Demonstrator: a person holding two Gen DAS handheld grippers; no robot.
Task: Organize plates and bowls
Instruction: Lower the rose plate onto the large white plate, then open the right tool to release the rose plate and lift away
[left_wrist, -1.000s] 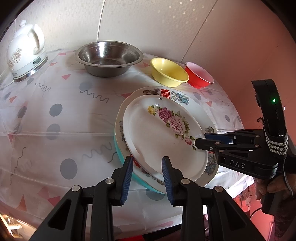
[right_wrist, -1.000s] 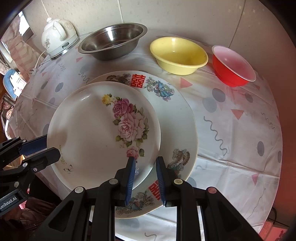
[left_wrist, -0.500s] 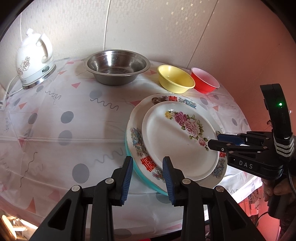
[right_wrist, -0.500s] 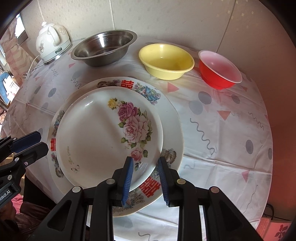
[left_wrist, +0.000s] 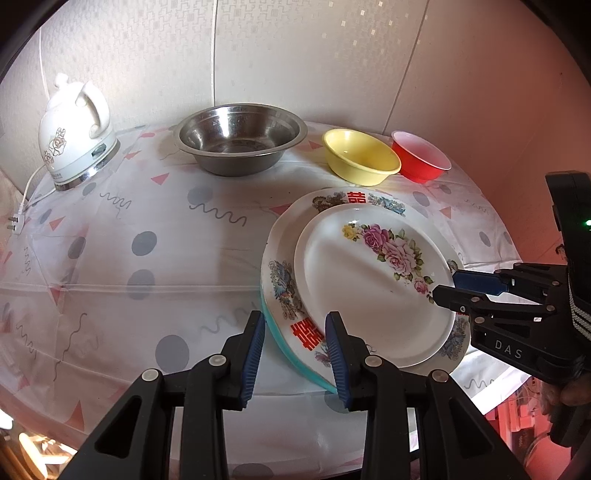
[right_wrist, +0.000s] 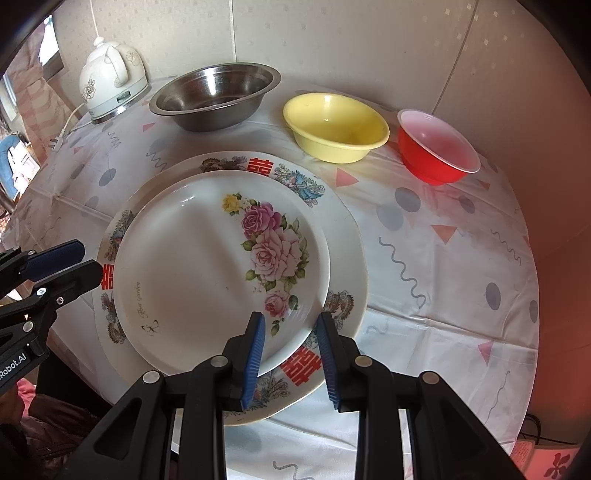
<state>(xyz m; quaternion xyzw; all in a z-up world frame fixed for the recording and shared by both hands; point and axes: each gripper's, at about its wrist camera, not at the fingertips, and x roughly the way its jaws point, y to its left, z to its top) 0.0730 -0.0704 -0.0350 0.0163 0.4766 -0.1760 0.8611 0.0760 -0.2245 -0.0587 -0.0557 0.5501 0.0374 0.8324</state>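
Observation:
A white rose plate lies on a larger plate with red characters. Under both, a teal plate shows its rim. The stack sits at the table's near edge. My right gripper is open, its blue pads astride the near rims of the two upper plates without pressing them. In the left wrist view, the right gripper hovers at the rose plate's right rim. My left gripper is open over the stack's left edge. At the back stand a steel bowl, a yellow bowl and a red bowl.
A white electric kettle stands at the back left, its cord trailing off the table. The round table has a patterned plastic cloth, and walls close it in behind and on the right. A hand grips the right tool.
The rose plate, earlier off to the left of the big plate, now lies more centred on it. The right jaws have widened a little. Both cameras have drawn back and tilted up.

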